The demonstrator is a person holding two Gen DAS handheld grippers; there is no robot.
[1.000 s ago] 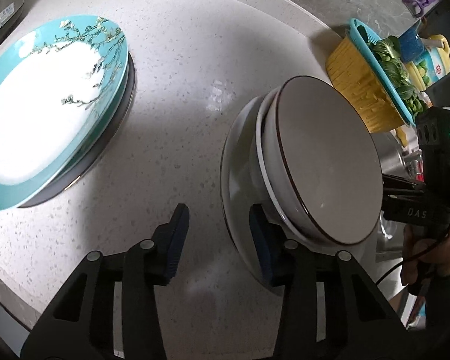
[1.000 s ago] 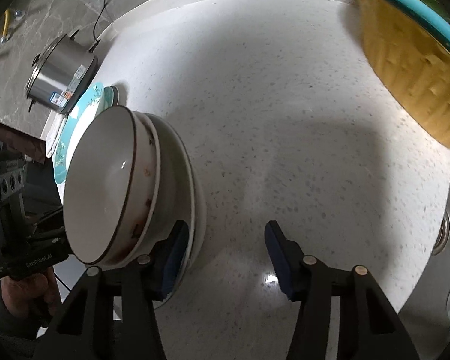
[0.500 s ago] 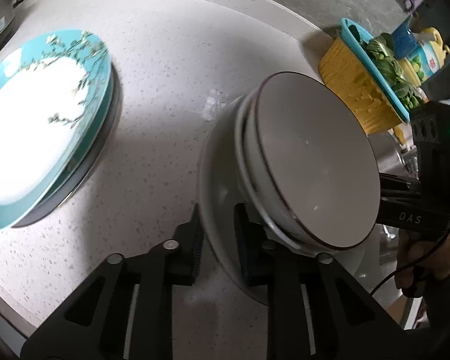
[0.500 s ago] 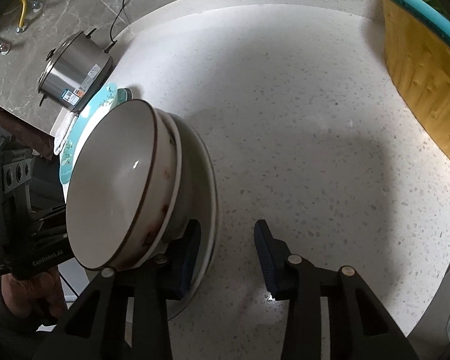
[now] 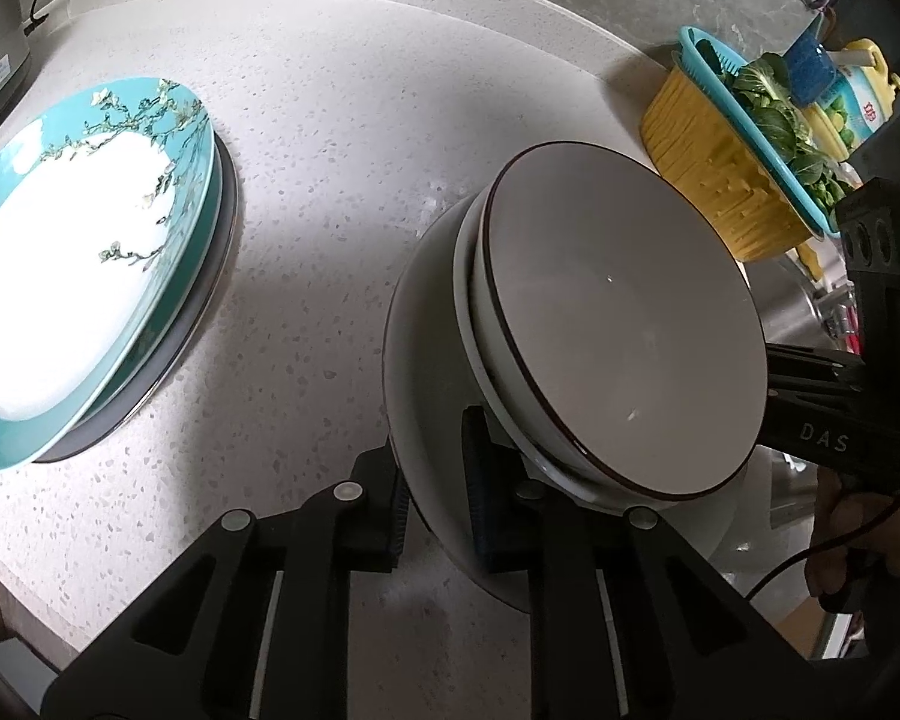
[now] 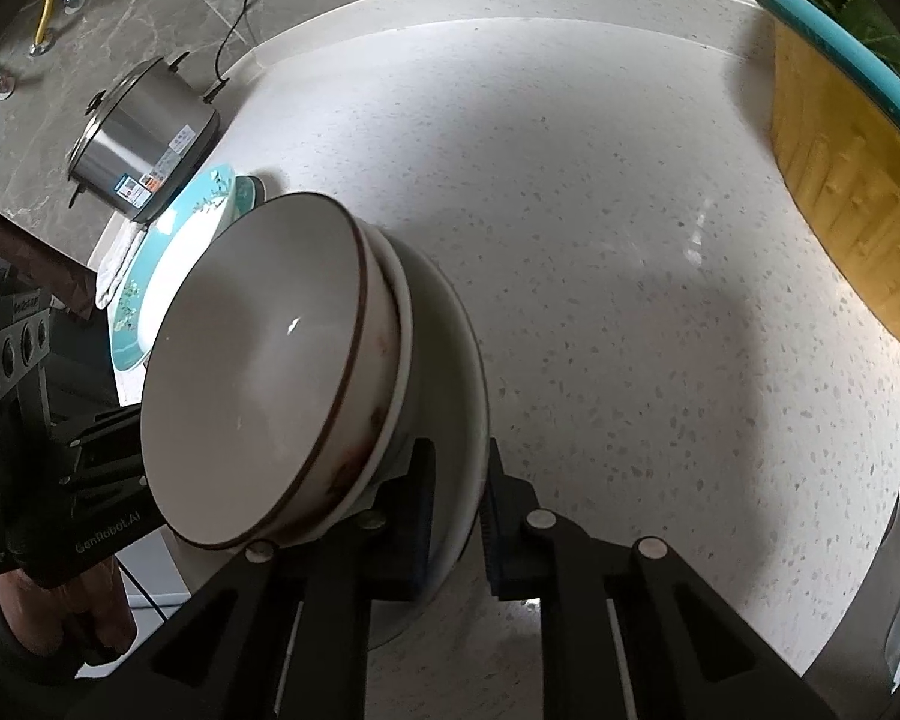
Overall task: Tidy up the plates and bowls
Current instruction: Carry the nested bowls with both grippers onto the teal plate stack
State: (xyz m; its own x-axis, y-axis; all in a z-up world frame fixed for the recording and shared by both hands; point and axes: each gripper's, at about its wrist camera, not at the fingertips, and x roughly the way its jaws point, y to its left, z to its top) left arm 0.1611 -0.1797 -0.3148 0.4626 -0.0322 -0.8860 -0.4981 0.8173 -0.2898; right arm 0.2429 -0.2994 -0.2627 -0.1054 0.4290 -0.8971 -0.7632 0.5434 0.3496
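Between our left gripper's pads: our left gripper [image 5: 435, 501] is closing on the near rim of the white plate [image 5: 426, 372], pads pressing it.
Between our right gripper's pads: our right gripper [image 6: 459, 516] is closing on the opposite rim of that plate [image 6: 462, 372].
On the plate: we see two nested bowls [image 5: 624, 324], brown-rimmed one uppermost.
Beyond our left gripper, to its left: teal floral plate [image 5: 90, 252] on the speckled counter [image 5: 342, 180].
Ahead of our right gripper, to its right: yellow basket [image 6: 846, 192].
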